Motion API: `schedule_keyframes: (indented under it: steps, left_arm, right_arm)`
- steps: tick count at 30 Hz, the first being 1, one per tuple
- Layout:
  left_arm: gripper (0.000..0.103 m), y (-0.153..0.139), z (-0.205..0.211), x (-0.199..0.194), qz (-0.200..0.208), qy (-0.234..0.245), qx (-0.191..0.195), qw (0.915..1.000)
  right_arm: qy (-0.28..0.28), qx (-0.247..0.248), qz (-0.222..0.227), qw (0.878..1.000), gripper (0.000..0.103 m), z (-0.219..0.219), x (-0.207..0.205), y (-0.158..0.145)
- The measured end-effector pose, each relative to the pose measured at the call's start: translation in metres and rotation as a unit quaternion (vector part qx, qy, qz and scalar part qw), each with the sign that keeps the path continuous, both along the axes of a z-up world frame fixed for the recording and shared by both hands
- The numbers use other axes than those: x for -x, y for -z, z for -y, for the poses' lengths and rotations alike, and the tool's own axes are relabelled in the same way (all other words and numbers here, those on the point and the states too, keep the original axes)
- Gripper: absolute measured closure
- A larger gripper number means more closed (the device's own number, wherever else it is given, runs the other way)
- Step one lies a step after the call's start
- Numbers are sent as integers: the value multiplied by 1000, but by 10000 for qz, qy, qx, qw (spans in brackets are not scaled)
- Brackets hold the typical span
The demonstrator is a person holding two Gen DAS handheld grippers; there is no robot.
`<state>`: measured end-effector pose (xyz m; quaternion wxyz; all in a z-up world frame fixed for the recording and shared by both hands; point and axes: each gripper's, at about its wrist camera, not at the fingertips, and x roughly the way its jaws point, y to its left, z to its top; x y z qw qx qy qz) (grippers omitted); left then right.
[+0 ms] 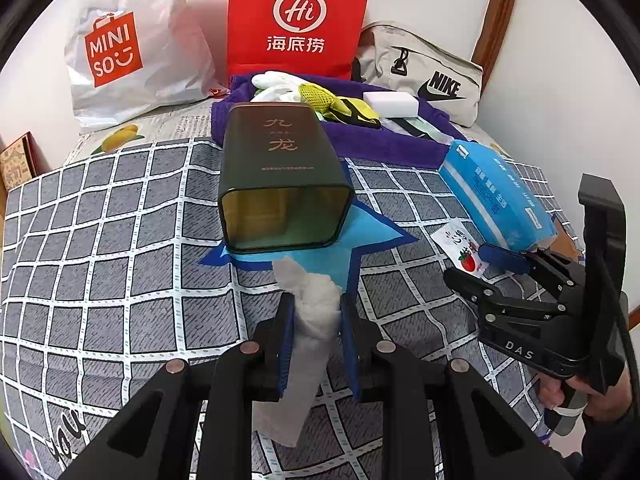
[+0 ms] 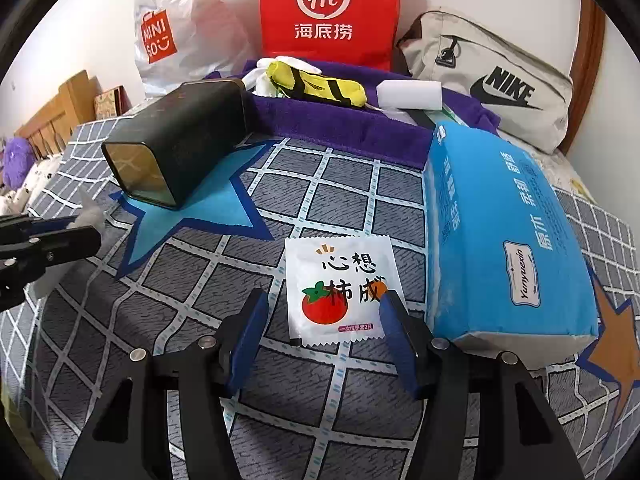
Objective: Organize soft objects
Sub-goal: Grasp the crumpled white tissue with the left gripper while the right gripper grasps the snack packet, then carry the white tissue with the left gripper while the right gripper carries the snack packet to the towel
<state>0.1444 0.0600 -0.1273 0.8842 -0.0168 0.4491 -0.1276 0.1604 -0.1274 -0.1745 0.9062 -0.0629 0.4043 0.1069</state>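
My left gripper (image 1: 316, 312) is shut on a crumpled white tissue (image 1: 310, 320), which sticks up between the blue pads just in front of a dark green tin (image 1: 280, 176) lying on its side with its open mouth toward me. The tin rests on a blue felt star (image 1: 372, 240). My right gripper (image 2: 324, 320) stands open low over a small white sachet (image 2: 340, 284) printed with a tomato; its right pad overlaps the sachet's right edge, its left pad stands clear of it. A blue tissue pack (image 2: 500, 232) lies just right of the sachet.
A purple towel (image 1: 380, 140) behind the tin carries white gloves (image 1: 276, 80), a yellow mesh item (image 1: 340, 104) and a white sponge block (image 1: 394, 104). A white Miniso bag (image 1: 120, 48), red bag (image 1: 296, 20) and grey Nike pouch (image 1: 432, 76) lean on the wall. An orange felt star (image 2: 616, 344) lies right.
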Motion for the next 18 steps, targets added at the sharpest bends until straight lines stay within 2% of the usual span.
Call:
schedule_keyframes:
  steps: [1, 3, 8, 13, 18]
  left_arm:
    - [82, 1, 0, -1, -16, 13, 11, 10000]
    - [82, 4, 0, -2, -71, 16, 17, 10000]
    - [82, 9, -1, -2, -183, -31, 29, 9998]
    - [82, 10, -3, -2, -247, -109, 21, 9996]
    - [82, 1, -2, 0, -139, -129, 24, 9998]
  right_arm:
    - [-5, -34, -1, 10000, 50, 0, -1, 0]
    - [-14, -145, -2, 9999, 67, 2, -2, 0]
    - [-214, -147, 2, 9997, 90, -1, 1, -3]
    - [-606, -430, -171, 9971, 94, -3, 17, -10]
    - [-679, -621, -44, 9957, 96, 1, 29, -26]
